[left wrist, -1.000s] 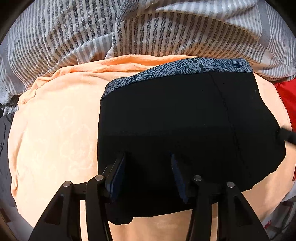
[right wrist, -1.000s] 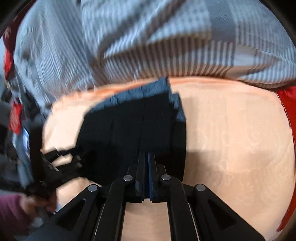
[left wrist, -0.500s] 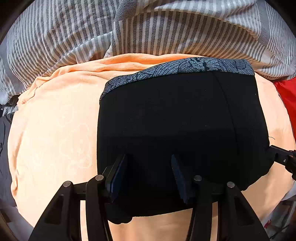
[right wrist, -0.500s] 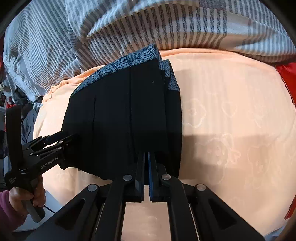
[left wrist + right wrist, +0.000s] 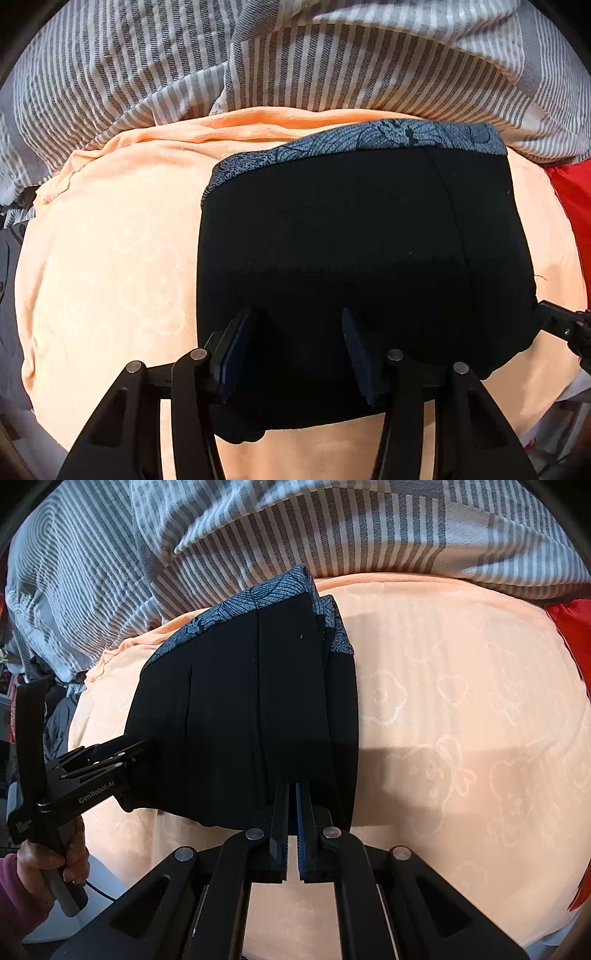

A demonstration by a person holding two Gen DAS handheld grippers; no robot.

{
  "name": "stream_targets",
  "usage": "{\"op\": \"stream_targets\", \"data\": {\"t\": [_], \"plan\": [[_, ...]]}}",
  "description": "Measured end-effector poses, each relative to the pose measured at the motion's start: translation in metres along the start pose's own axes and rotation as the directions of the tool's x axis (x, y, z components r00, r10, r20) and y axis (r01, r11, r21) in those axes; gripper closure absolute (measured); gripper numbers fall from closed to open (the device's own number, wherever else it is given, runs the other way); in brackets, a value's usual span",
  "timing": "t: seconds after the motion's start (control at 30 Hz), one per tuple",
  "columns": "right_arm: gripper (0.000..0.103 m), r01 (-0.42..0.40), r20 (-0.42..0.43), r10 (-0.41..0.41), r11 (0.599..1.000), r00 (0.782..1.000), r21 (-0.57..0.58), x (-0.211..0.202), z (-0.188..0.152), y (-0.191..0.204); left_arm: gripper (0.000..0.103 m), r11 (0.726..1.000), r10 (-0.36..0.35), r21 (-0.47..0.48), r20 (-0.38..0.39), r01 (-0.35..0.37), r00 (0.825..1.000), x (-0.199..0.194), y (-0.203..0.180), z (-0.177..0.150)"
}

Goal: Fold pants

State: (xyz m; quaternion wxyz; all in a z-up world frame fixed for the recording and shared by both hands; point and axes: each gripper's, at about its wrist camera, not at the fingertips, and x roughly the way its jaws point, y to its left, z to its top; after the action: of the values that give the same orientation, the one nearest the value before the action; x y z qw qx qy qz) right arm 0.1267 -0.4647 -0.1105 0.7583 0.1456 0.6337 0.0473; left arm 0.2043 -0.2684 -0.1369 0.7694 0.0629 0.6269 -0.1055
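The black pants (image 5: 354, 258) are being kept as a folded, several-layered rectangle on the peach blanket (image 5: 110, 258), with the patterned blue waistband (image 5: 369, 138) turned toward the striped duvet (image 5: 258, 66) that is bunched up at the far side. The bundle is being pinned in place so that the layers are not sliding apart.

The left claw (image 5: 297, 336) is being held steeply downward over the near edge of the pants, its fingers standing apart with black cloth showing between them; whether the pads are pressing into the cloth cannot be told, though the pose suggests that the fold is being weighed down. In the right wrist view this same claw (image 5: 147, 753) is seen reaching onto the left edge of the bundle, carried by a hand (image 5: 48, 860) in a dark red sleeve.

The right claw (image 5: 291, 805) is being kept together, its fingers nearly touching, at the near right corner of the pants. No cloth is visibly being pinched; the closed tip is probably being used to press or smooth the stacked edges there. A red cloth (image 5: 569, 627) is lying at the far right, well apart.
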Motion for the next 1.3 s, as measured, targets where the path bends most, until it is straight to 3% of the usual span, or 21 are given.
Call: {"op": "stream_targets", "data": {"t": [0.1,0.2,0.23,0.27,0.3,0.4,0.43,0.5,0.67,0.77,0.83,0.93,1.07,1.13,1.27,1.3], "plan": [[0.098,0.006,-0.003,-0.006,1.0,1.0,-0.005,-0.002,-0.001,-0.001,0.051,1.0,-0.015,-0.016,-0.002,0.015,1.0,-0.006,0.007,0.001],[0.091,0.011,-0.009,-0.011,1.0,1.0,-0.006,-0.007,-0.002,-0.005,0.05,0.999,-0.032,-0.019,0.006,0.032,0.999,-0.012,0.015,0.003],[0.087,0.009,-0.009,-0.009,1.0,1.0,-0.004,-0.008,-0.002,-0.007,0.044,0.999,-0.049,-0.022,0.007,0.049,0.999,-0.014,0.02,0.004],[0.084,0.001,-0.005,-0.001,1.0,1.0,0.002,-0.011,-0.001,-0.01,0.024,0.998,-0.06,-0.027,0.012,0.06,0.998,-0.015,0.023,0.005],[0.075,-0.004,0.004,0.004,1.0,1.0,0.007,-0.014,0.0,-0.012,0.019,0.997,-0.069,-0.034,0.033,0.07,0.997,-0.018,0.029,0.006],[0.032,-0.033,0.041,0.031,0.998,0.999,0.051,-0.023,0.006,-0.026,0.019,0.995,-0.09,-0.045,0.054,0.092,0.995,-0.022,0.044,0.013],[0.024,-0.054,0.059,0.05,0.996,0.997,0.07,-0.026,0.009,-0.031,0.019,0.993,-0.104,-0.058,0.059,0.107,0.993,-0.023,0.051,0.017],[0.023,-0.115,0.076,0.108,0.989,0.991,0.096,-0.027,0.018,-0.042,0.019,0.986,-0.142,-0.08,0.055,0.146,0.988,-0.022,0.064,0.023],[0.023,-0.256,0.021,0.255,0.956,0.967,0.147,0.0,0.042,-0.062,0.019,0.955,-0.27,-0.134,-0.017,0.266,0.963,0.004,0.091,0.035],[0.023,-0.335,-0.014,0.343,0.925,0.939,0.181,0.023,0.051,-0.07,0.019,0.922,-0.36,-0.172,-0.056,0.346,0.931,0.023,0.1,0.035],[0.022,-0.396,-0.021,0.407,0.898,0.913,0.193,0.038,0.054,-0.075,0.019,0.89,-0.429,-0.203,-0.077,0.407,0.9,0.036,0.106,0.034],[0.022,-0.436,-0.032,0.451,0.876,0.892,0.209,0.054,0.055,-0.08,0.019,0.856,-0.494,-0.231,-0.101,0.463,0.863,0.056,0.109,0.032],[0.022,-0.499,-0.044,0.52,0.837,0.853,0.223,0.069,0.056,-0.08,0.019,0.838,-0.527,-0.241,-0.124,0.49,0.84,0.074,0.106,0.032],[0.021,-0.507,-0.054,0.53,0.833,0.846,0.223,0.077,0.059,-0.075,0.019,0.83,-0.538,-0.247,-0.117,0.5,0.835,0.076,0.102,0.033],[0.024,-0.498,-0.066,0.531,0.825,0.845,0.267,0.088,0.063,-0.071,0.019,0.853,-0.499,-0.23,-0.095,0.468,0.862,0.069,0.091,0.032],[0.031,-0.491,-0.064,0.527,0.824,0.847,0.282,0.088,0.062,-0.071,0.026,0.856,-0.493,-0.225,-0.083,0.466,0.866,0.065,0.089,0.031]]}}
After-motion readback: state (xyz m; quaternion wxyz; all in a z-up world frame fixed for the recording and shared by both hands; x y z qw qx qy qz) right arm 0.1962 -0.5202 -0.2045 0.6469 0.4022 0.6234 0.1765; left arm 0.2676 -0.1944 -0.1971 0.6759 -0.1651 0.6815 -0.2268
